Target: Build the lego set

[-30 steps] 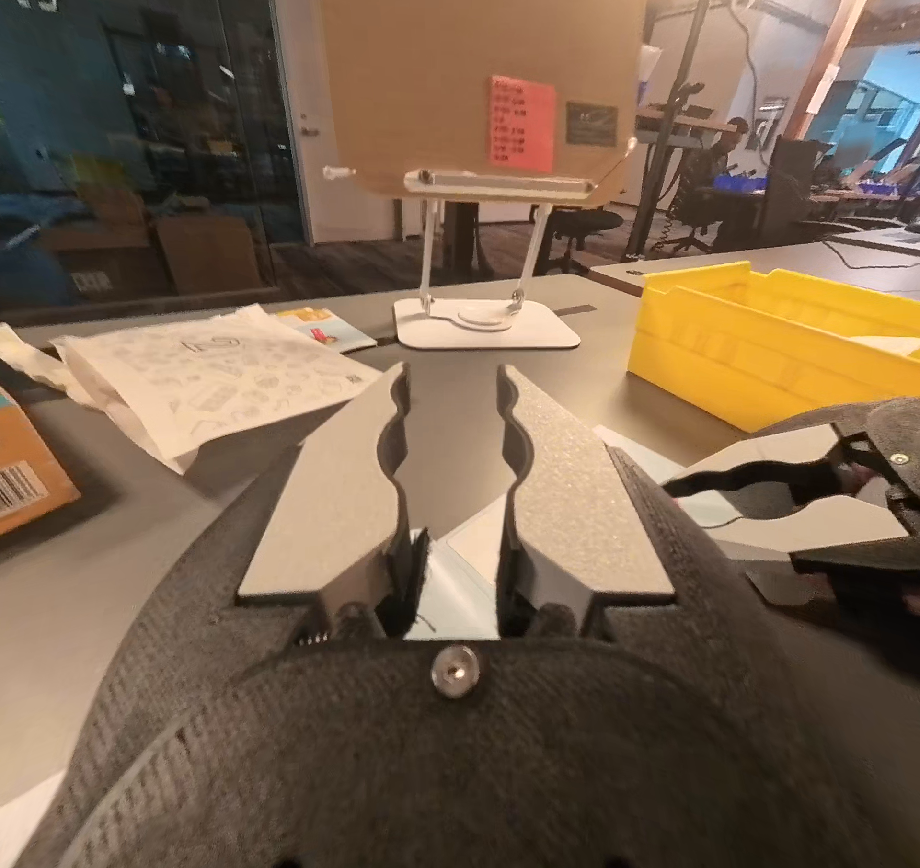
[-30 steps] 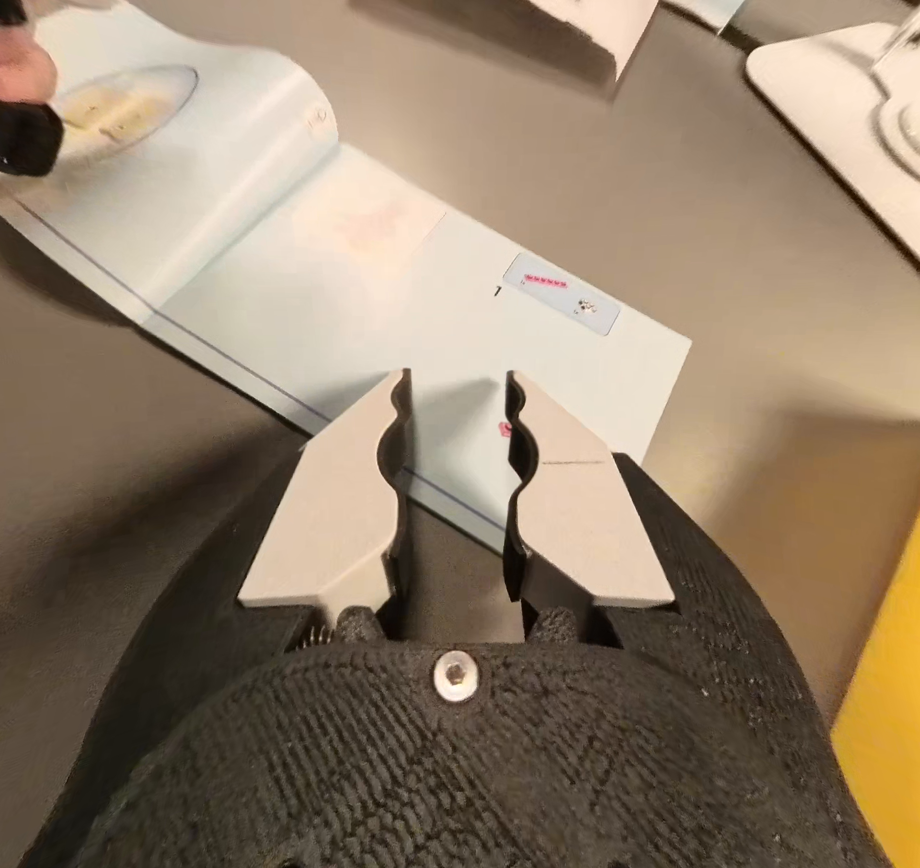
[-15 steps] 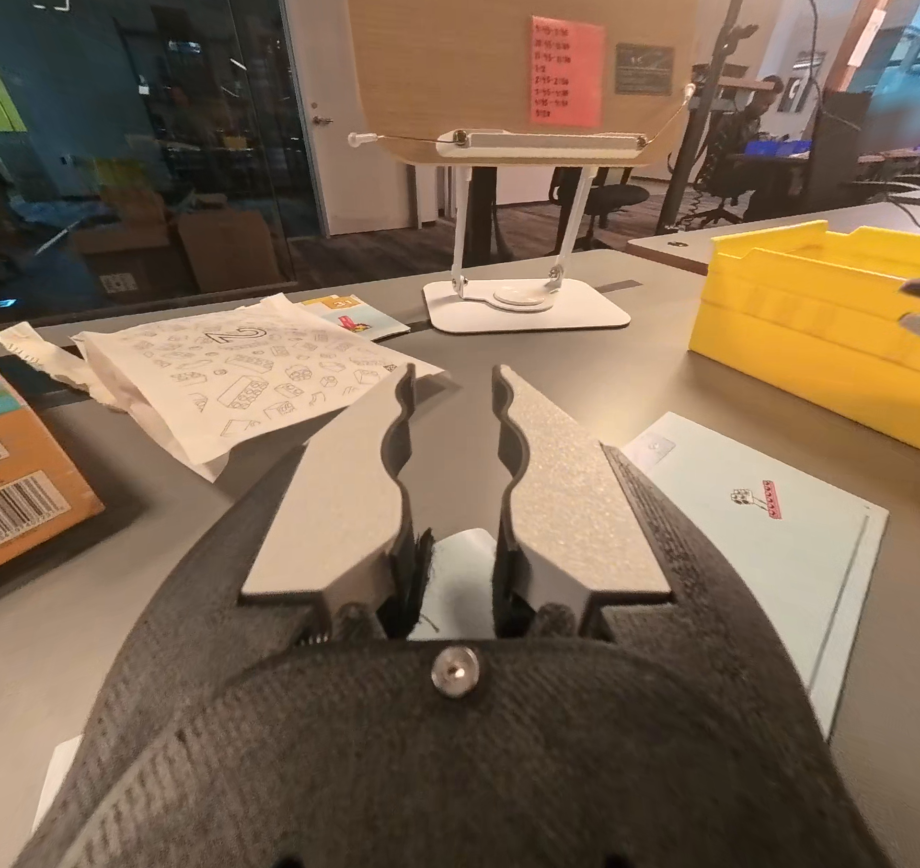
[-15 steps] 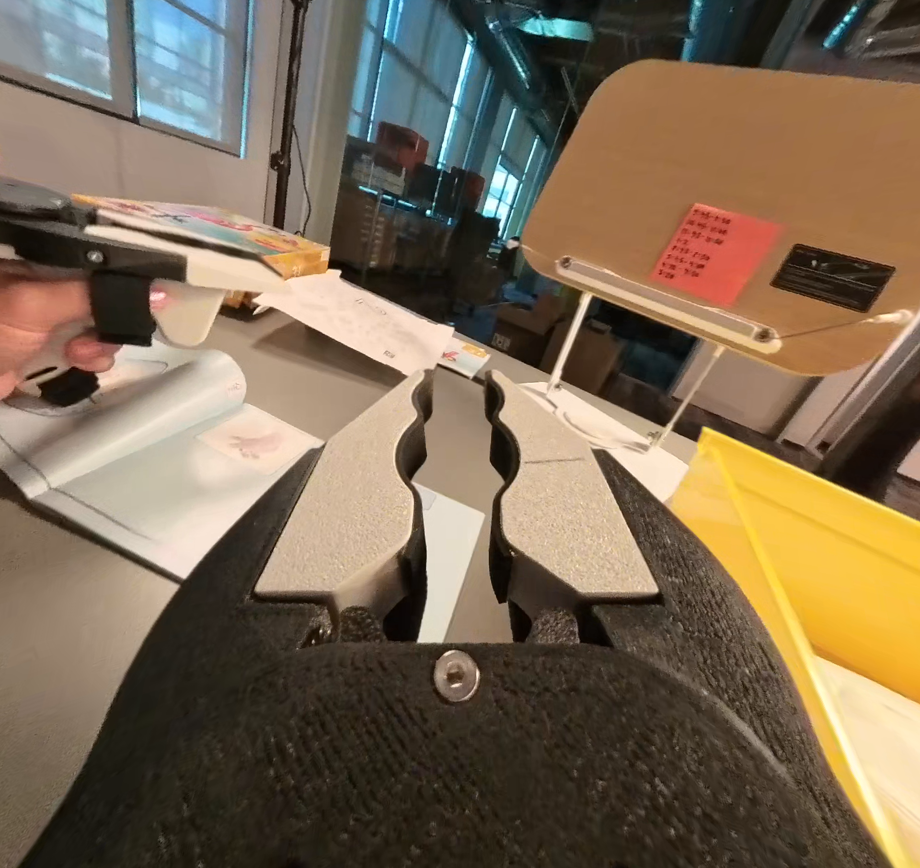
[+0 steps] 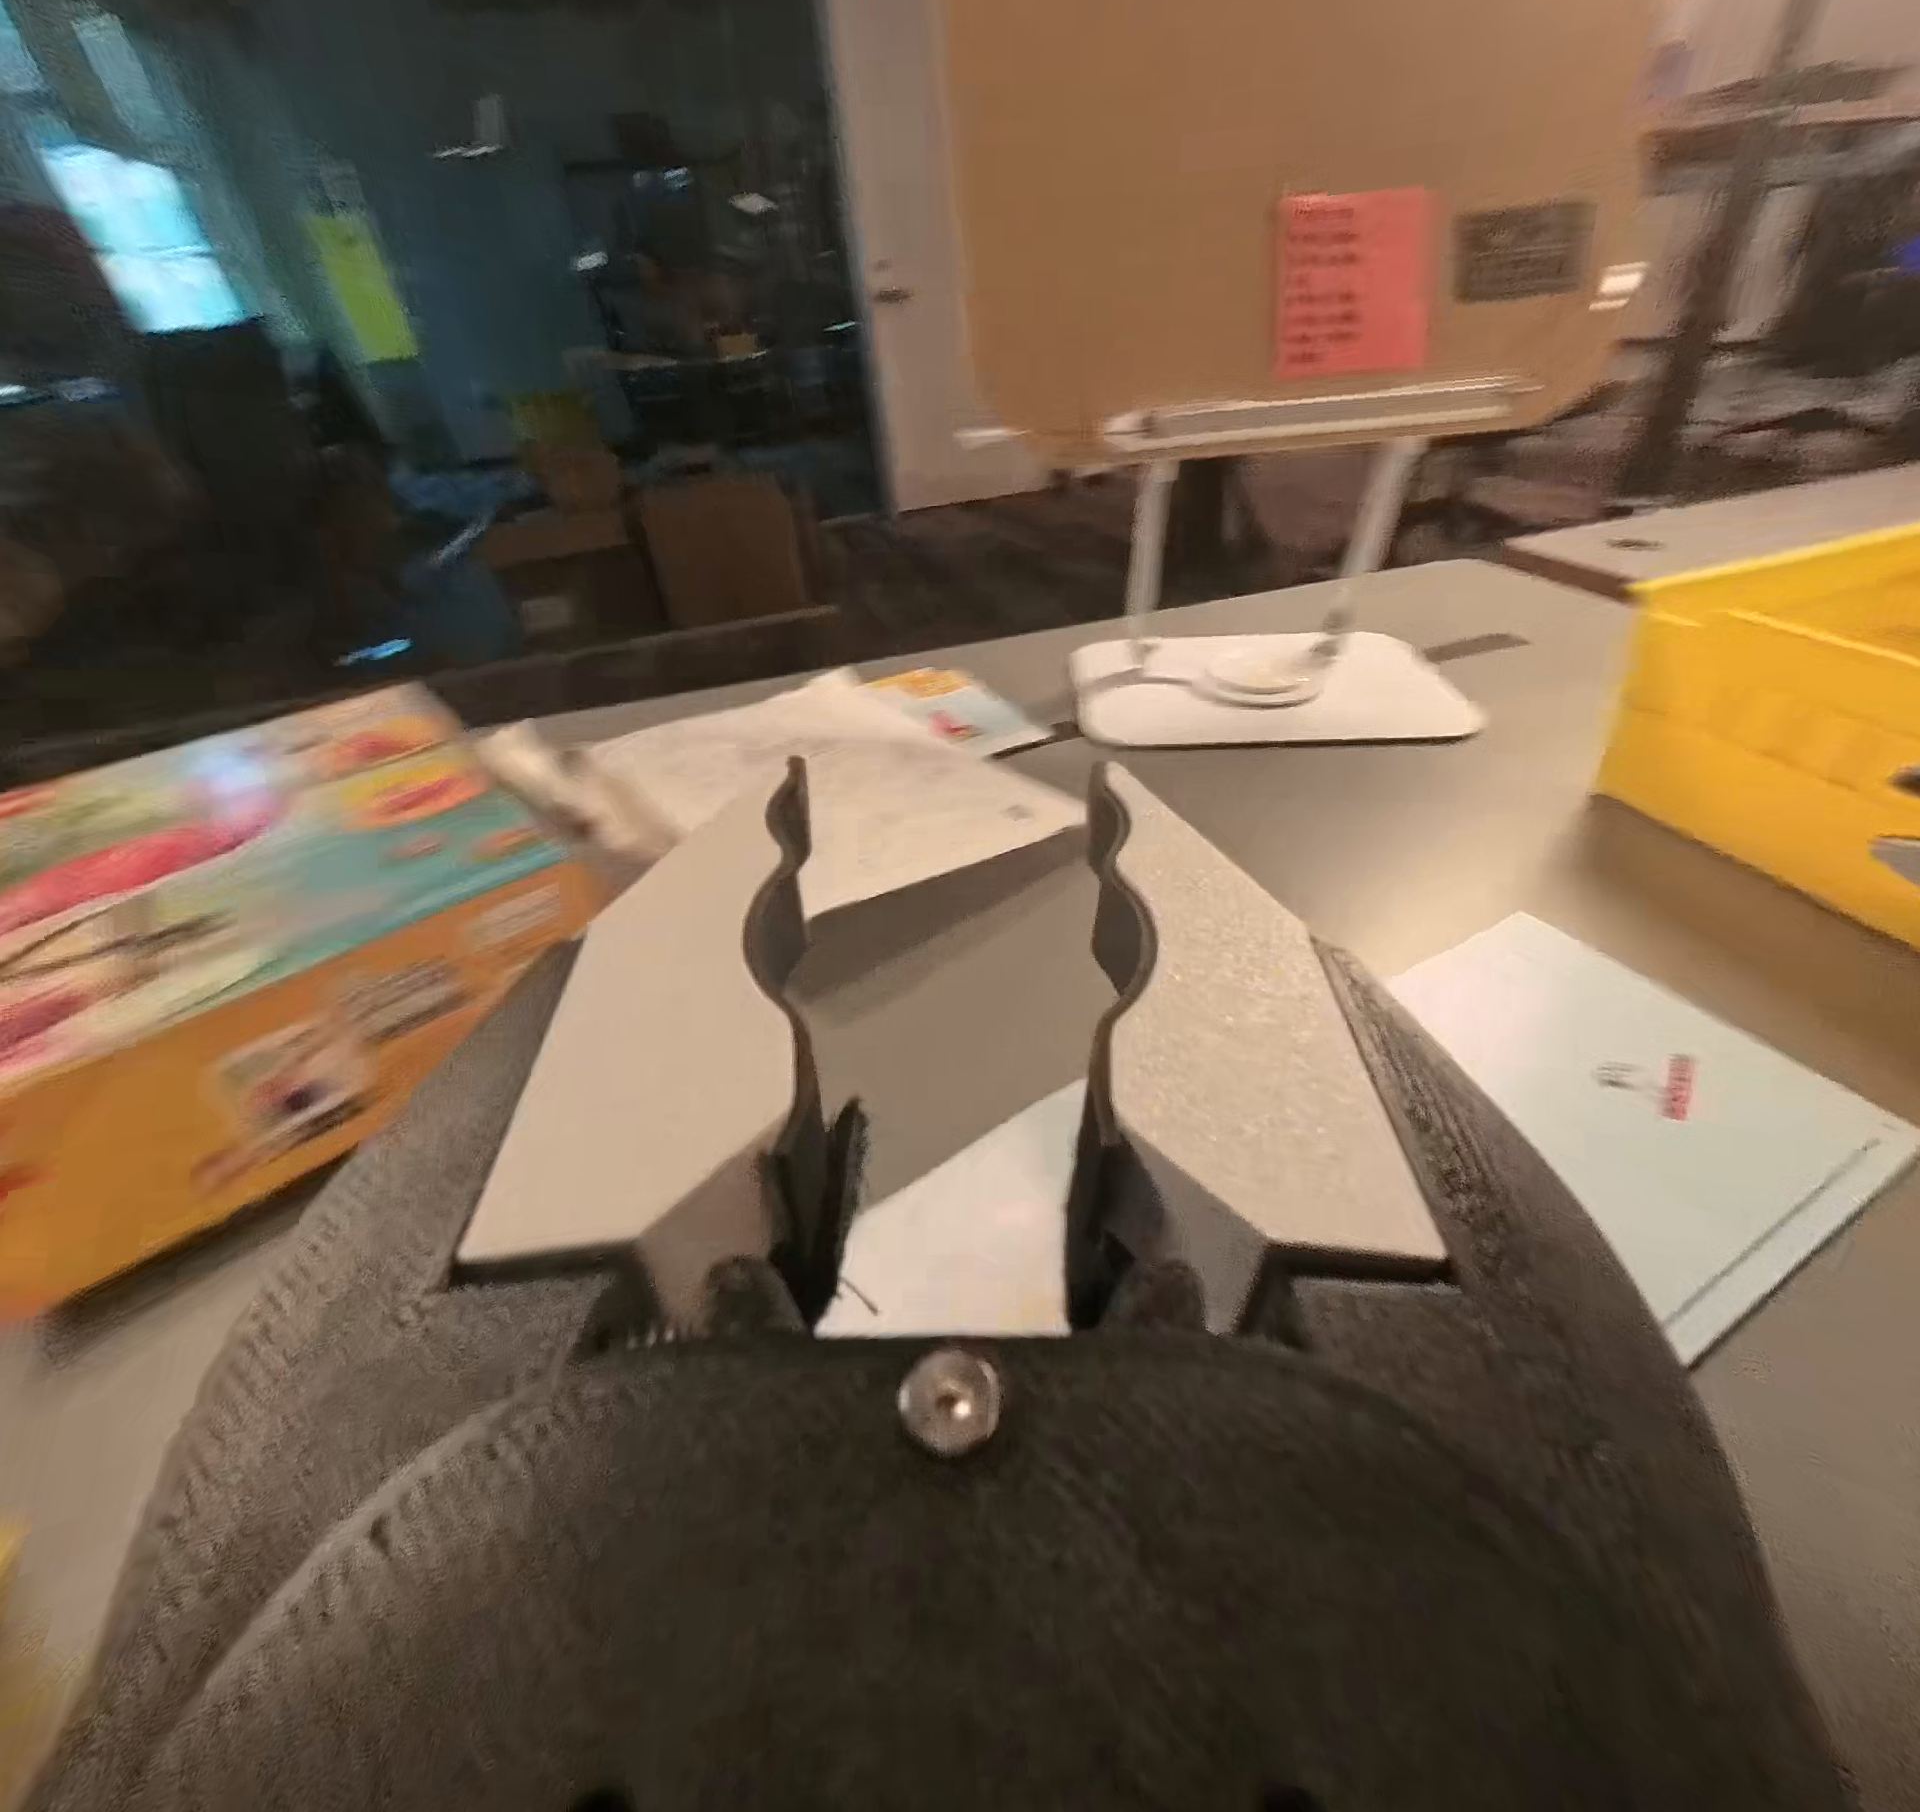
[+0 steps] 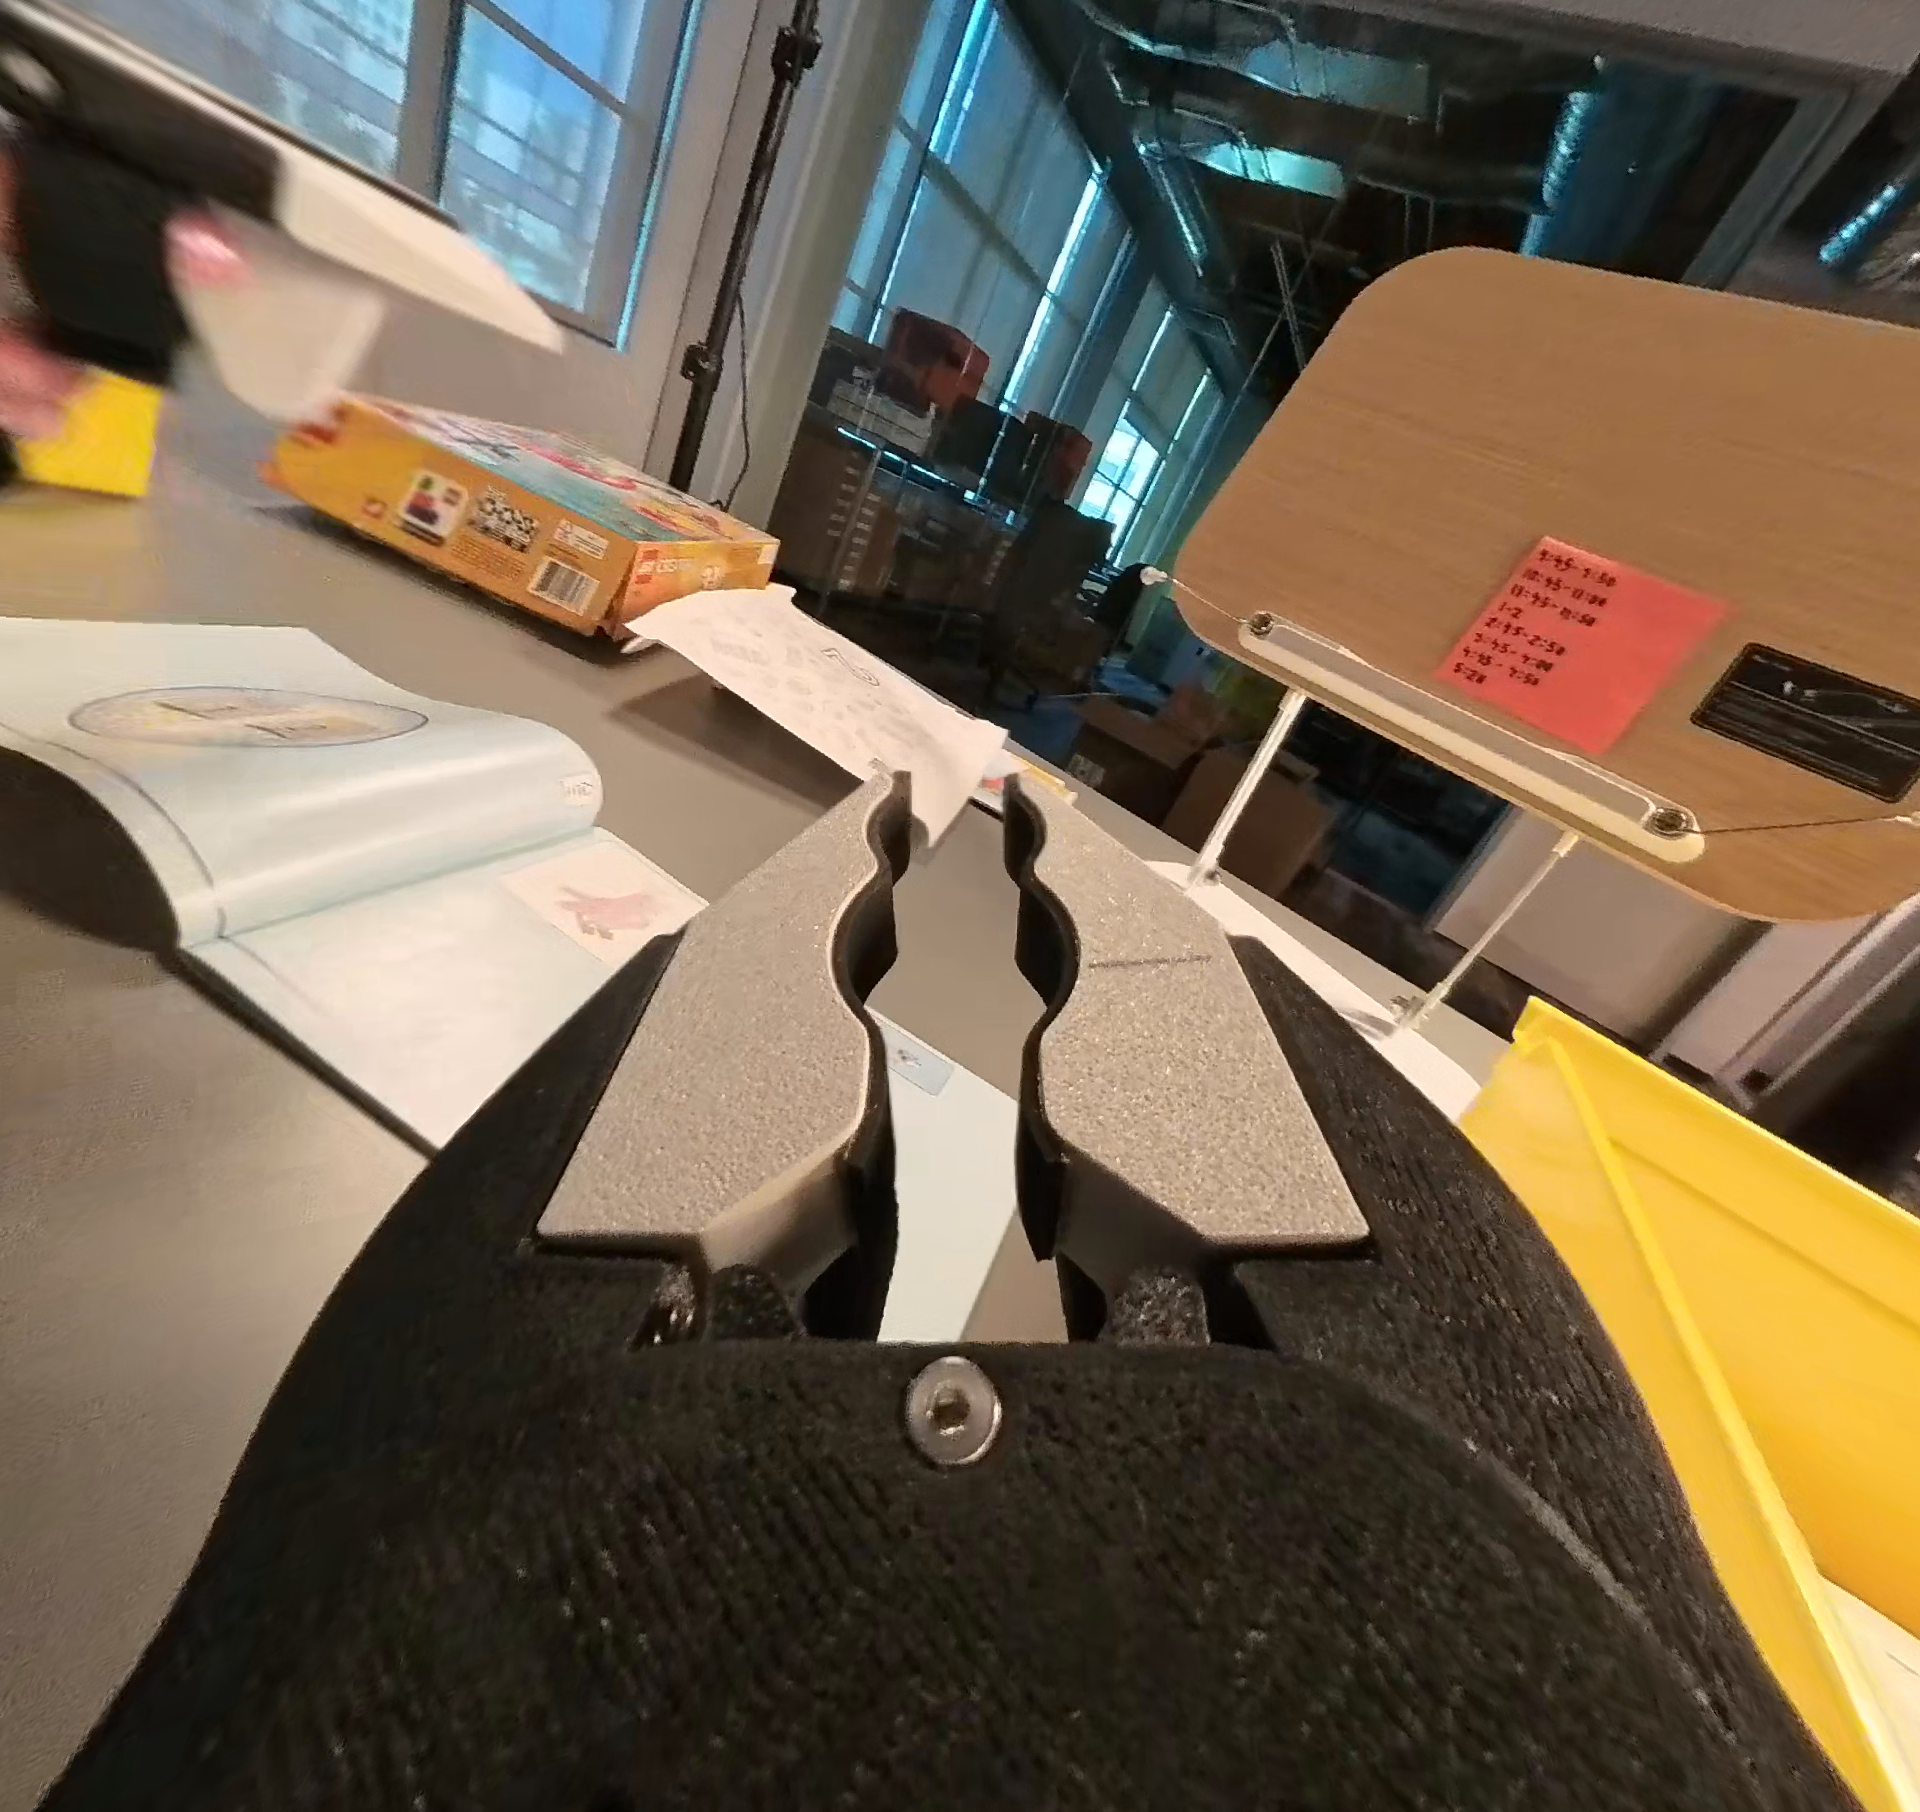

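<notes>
Left gripper (image 5: 945,806) fingers spread wide, holding nothing, above the grey table (image 5: 1351,827) between an orange toy box (image 5: 260,983) and a pale blue booklet (image 5: 1621,1118); right gripper (image 6: 954,796) fingers narrowly parted, empty, beside the yellow bin (image 6: 1704,1274)

Grey tabletop (image 6: 125,1243) in an open office. Beyond its far edge, dark glass partition (image 5: 520,256) reflecting stacked cardboard boxes (image 5: 717,547), beside a white door (image 5: 883,204). Tall paned windows (image 6: 499,79) with bluish daylight on the left wall. Exposed ducts (image 6: 1195,100) along the dark ceiling. Black stand pole (image 6: 748,204) near the window. Dark floor (image 5: 987,536) beyond.
</notes>
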Demonstrator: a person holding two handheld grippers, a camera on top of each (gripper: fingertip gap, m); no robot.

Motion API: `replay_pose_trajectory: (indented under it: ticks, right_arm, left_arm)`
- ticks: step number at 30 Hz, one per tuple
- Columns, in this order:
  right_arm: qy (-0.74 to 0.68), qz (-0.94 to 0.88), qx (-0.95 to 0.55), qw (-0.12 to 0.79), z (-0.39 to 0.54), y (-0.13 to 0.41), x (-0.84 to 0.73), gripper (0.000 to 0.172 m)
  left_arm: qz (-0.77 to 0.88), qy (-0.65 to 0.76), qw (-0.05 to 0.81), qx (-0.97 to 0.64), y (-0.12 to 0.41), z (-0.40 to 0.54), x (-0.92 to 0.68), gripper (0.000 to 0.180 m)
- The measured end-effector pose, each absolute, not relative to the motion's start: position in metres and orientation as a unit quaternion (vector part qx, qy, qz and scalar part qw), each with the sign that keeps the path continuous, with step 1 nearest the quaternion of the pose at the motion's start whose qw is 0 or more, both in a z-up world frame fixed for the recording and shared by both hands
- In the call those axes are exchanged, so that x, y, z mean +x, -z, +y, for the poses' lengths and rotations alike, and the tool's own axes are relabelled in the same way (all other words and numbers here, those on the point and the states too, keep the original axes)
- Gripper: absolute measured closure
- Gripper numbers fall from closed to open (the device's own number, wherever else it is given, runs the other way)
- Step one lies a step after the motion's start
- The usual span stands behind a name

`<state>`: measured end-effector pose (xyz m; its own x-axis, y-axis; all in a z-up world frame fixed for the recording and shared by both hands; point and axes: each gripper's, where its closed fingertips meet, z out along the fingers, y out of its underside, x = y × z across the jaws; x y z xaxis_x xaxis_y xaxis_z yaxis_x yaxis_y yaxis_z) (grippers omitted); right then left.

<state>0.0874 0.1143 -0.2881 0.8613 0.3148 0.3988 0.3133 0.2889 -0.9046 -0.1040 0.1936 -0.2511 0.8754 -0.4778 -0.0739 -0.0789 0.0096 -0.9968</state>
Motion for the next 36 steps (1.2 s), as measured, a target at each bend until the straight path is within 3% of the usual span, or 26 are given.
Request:
replay_pose_trajectory:
  ticks: [3, 6, 7, 8, 9, 10, 13, 15, 16, 17, 21, 36]
  right_arm:
    - [-0.015, -0.263, -0.595, 0.759, 0.113, 0.287, 0.085, 0.156]
    - [-0.03, -0.265, -0.595, 0.758, 0.113, 0.288, 0.083, 0.157]
    - [-0.032, -0.266, -0.597, 0.756, 0.114, 0.288, 0.082, 0.157]
    - [-0.033, -0.268, -0.597, 0.755, 0.114, 0.289, 0.081, 0.156]
    - [-0.035, -0.271, -0.597, 0.755, 0.113, 0.289, 0.079, 0.157]
    - [-0.037, -0.273, -0.596, 0.754, 0.112, 0.289, 0.078, 0.157]
    - [-0.038, -0.276, -0.598, 0.752, 0.112, 0.29, 0.077, 0.157]
    - [-0.039, -0.275, -0.599, 0.751, 0.112, 0.291, 0.078, 0.157]
    - [-0.039, -0.274, -0.601, 0.75, 0.112, 0.291, 0.078, 0.157]
    - [-0.038, -0.274, -0.602, 0.749, 0.112, 0.291, 0.078, 0.157]
    - [-0.029, -0.286, -0.6, 0.747, 0.112, 0.292, 0.075, 0.157]
    - [-0.036, -0.287, -0.607, 0.74, 0.113, 0.295, 0.074, 0.158]
  left_arm:
    - [0.163, 0.025, 0.675, -0.72, 0.25, 0.157, -0.184, 0.12]
    - [0.14, -0.161, 0.609, -0.764, 0.262, 0.121, -0.285, 0.106]
    - [0.133, -0.204, 0.585, -0.774, 0.265, 0.109, -0.316, 0.111]
    - [0.137, -0.215, 0.568, -0.783, 0.268, 0.098, -0.338, 0.13]
    - [0.145, -0.19, 0.558, -0.794, 0.273, 0.089, -0.351, 0.145]
    - [0.157, -0.131, 0.542, -0.815, 0.284, 0.082, -0.355, 0.148]
    - [0.135, 0.009, 0.443, -0.886, 0.327, 0.063, -0.364, 0.128]
    - [0.155, -0.039, 0.406, -0.9, 0.347, 0.057, -0.376, 0.144]
    - [0.174, -0.076, 0.396, -0.898, 0.353, 0.056, -0.382, 0.163]
    - [0.2, -0.084, 0.397, -0.892, 0.355, 0.055, -0.379, 0.172]
    - [0.166, -0.028, 0.419, -0.892, 0.354, 0.055, -0.37, 0.176]
    - [0.138, 0.055, 0.449, -0.881, 0.35, 0.064, -0.239, 0.176]
